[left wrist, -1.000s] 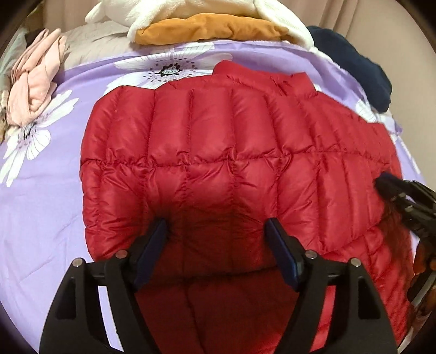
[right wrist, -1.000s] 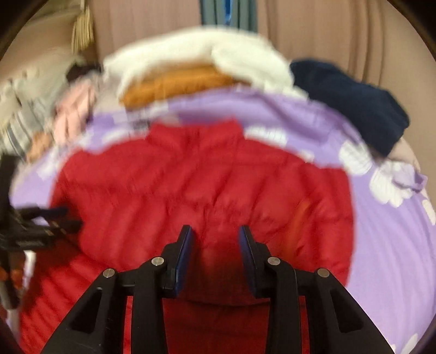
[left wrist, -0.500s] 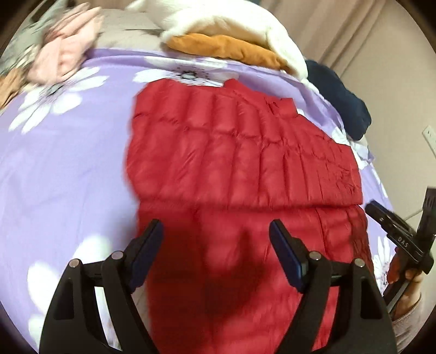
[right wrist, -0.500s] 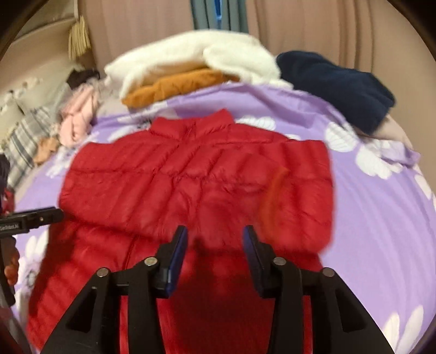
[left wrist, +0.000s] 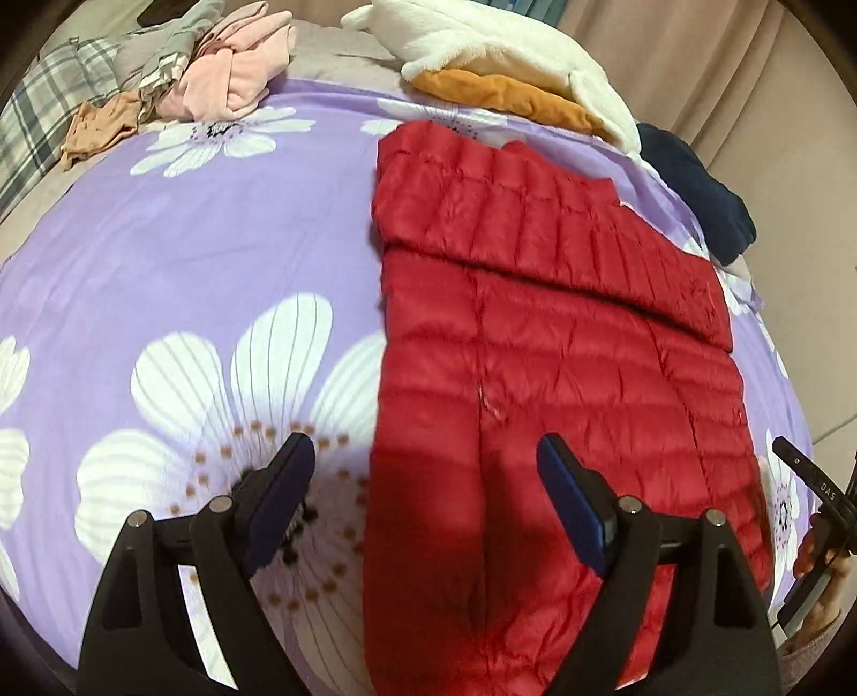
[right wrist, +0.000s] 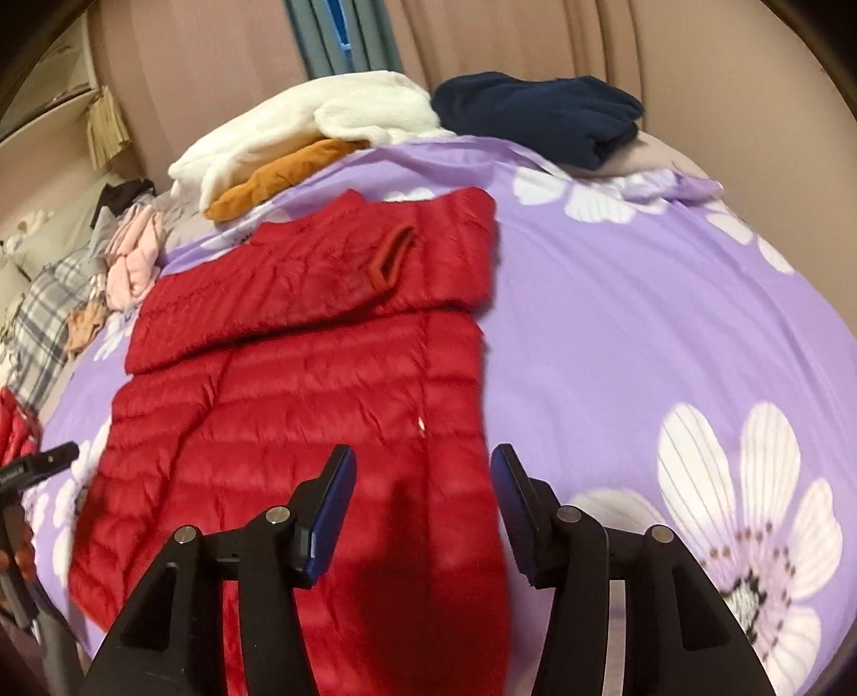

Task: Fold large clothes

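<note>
A red quilted down jacket [left wrist: 557, 342] lies flat on a purple flowered bedsheet [left wrist: 187, 257], its sleeves folded across the upper body. In the right wrist view the jacket [right wrist: 300, 385] shows a sleeve cuff [right wrist: 393, 257] lying on top. My left gripper [left wrist: 423, 482] is open and empty, hovering over the jacket's near left edge. My right gripper [right wrist: 423, 498] is open and empty above the jacket's near right edge. Each gripper shows at the edge of the other's view: the right one [left wrist: 814, 482], the left one [right wrist: 37, 466].
At the far end of the bed lie a white fleece [left wrist: 503, 48] over an orange garment [left wrist: 503, 96], a navy garment [left wrist: 696, 187] at the right and a pile of pink, grey and plaid clothes [left wrist: 214, 80] at the left. Curtains [right wrist: 482, 43] hang behind.
Both grippers have pulled back and apart from over the jacket's body toward its near end. The left gripper shifted left, the right one right and opened wider. The jacket lies still.
</note>
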Demonstrator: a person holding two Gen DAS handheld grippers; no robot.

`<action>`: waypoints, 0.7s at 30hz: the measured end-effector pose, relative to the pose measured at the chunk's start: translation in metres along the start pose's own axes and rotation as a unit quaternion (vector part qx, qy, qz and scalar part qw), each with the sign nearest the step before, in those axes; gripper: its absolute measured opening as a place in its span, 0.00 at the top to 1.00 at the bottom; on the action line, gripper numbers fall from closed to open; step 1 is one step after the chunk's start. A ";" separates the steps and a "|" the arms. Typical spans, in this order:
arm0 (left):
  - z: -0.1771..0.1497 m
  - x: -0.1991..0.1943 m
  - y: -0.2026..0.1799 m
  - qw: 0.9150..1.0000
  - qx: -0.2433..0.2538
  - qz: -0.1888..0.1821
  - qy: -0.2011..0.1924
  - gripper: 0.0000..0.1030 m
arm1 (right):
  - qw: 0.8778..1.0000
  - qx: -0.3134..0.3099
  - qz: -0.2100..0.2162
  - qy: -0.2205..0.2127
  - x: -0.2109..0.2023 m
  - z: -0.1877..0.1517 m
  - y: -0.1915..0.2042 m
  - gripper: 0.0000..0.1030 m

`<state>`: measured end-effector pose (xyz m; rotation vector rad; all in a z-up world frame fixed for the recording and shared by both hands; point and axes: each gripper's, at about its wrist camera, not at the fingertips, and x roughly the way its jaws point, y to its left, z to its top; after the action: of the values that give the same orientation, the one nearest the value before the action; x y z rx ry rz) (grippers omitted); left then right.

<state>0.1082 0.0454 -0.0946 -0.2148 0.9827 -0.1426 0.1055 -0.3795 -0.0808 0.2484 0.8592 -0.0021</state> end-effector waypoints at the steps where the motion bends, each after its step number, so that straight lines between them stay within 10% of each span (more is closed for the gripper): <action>1: -0.003 -0.001 0.000 1.000 -0.001 0.000 0.001 0.17 | 1.000 0.004 0.000 0.001 -0.002 -0.004 -0.001 0.50; 11: -0.027 0.002 -0.003 0.999 -0.012 -0.036 0.022 0.17 | 0.997 0.070 0.011 0.013 -0.012 -0.033 -0.023 0.50; 21: -0.049 0.015 0.007 0.991 -0.052 -0.111 0.060 0.15 | 0.978 0.164 0.111 0.070 -0.004 -0.069 -0.045 0.50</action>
<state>0.0752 0.0436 -0.1351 -0.4158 1.0855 -0.3117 0.0466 -0.4089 -0.1309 0.6602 0.9653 0.0830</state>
